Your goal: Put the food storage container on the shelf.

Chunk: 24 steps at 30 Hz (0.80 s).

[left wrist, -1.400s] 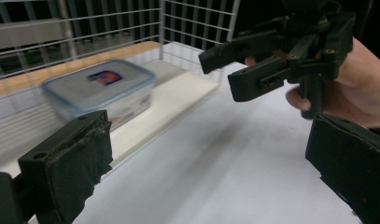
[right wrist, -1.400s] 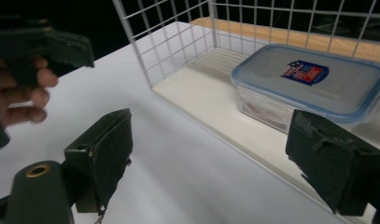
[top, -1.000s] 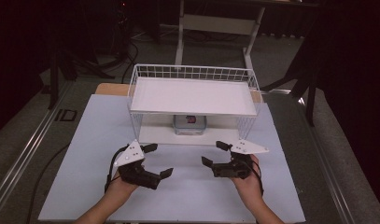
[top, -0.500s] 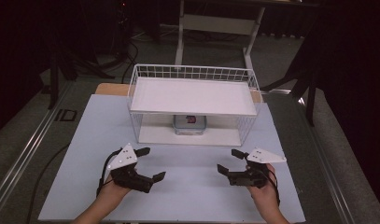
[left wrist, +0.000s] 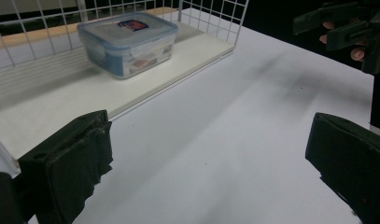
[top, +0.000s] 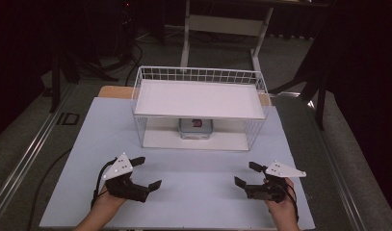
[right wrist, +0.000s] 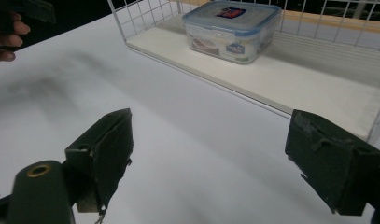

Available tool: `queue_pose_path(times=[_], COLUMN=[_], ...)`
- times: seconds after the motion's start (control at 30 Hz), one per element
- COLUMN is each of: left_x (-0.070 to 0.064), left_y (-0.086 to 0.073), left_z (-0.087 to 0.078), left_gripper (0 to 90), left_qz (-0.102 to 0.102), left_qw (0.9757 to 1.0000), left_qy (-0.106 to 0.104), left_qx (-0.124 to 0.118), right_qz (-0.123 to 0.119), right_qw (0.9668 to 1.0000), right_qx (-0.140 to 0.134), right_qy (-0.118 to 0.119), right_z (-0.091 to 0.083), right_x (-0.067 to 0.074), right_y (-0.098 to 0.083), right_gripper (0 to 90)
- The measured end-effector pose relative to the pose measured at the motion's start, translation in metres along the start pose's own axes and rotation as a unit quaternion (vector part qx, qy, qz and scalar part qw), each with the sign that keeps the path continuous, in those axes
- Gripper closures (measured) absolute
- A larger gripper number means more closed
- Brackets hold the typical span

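Note:
A clear plastic food box with a blue-rimmed lid [top: 196,128] [left wrist: 128,42] [right wrist: 231,29] sits on the lower shelf of a white wire rack [top: 199,99] at the back of the table. My left gripper [top: 146,172] [left wrist: 211,172] is held open near the front left, jaws wide apart with nothing between them. Near the front right, my right gripper [top: 248,174] [right wrist: 225,163] is open too and holds nothing. Both grippers point inward and toward the rack, well short of the box.
The white tabletop [top: 193,168] spreads between the grippers and the rack. The rack's upper shelf [top: 198,98] covers the box from above; its open side faces me. Table edges lie close behind both hands. Dark floor and furniture legs surround the table.
Both hands have drawn back toward the front edge and apart, the left to the left and the right to the right. Both grippers stay open.

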<state>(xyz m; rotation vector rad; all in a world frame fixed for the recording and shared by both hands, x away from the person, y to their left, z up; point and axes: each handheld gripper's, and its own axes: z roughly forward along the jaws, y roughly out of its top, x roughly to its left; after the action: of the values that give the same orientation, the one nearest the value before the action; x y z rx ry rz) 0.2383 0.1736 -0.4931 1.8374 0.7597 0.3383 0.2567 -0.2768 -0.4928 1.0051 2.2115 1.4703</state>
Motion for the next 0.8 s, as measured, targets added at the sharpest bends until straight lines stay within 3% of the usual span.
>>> queue_pose_path(times=[0.1, 0.3, 0.8], left_x=[0.002, 0.006, 0.01], left_y=[-0.005, -0.013, -0.012], left_z=[0.001, 0.003, -0.002], left_gripper=[1.5, 1.5, 1.5], left_qz=[-0.006, -0.008, -0.025], left_qw=[1.0, 0.9999, 0.9996], left_qy=[0.001, 0.003, 0.008], left_qx=[0.0, 0.013, -0.01], right_qz=[-0.001, -0.027, -0.003], right_qw=[1.0, 0.9995, 1.0], right_qx=[0.001, 0.016, 0.004], right_qy=[-0.003, -0.003, -0.005], right_z=[-0.001, -0.003, -0.006], right_x=[-0.003, -0.007, -0.02], right_y=[-0.004, -0.012, -0.013], right_gripper=[15.1, 15.0, 15.0])
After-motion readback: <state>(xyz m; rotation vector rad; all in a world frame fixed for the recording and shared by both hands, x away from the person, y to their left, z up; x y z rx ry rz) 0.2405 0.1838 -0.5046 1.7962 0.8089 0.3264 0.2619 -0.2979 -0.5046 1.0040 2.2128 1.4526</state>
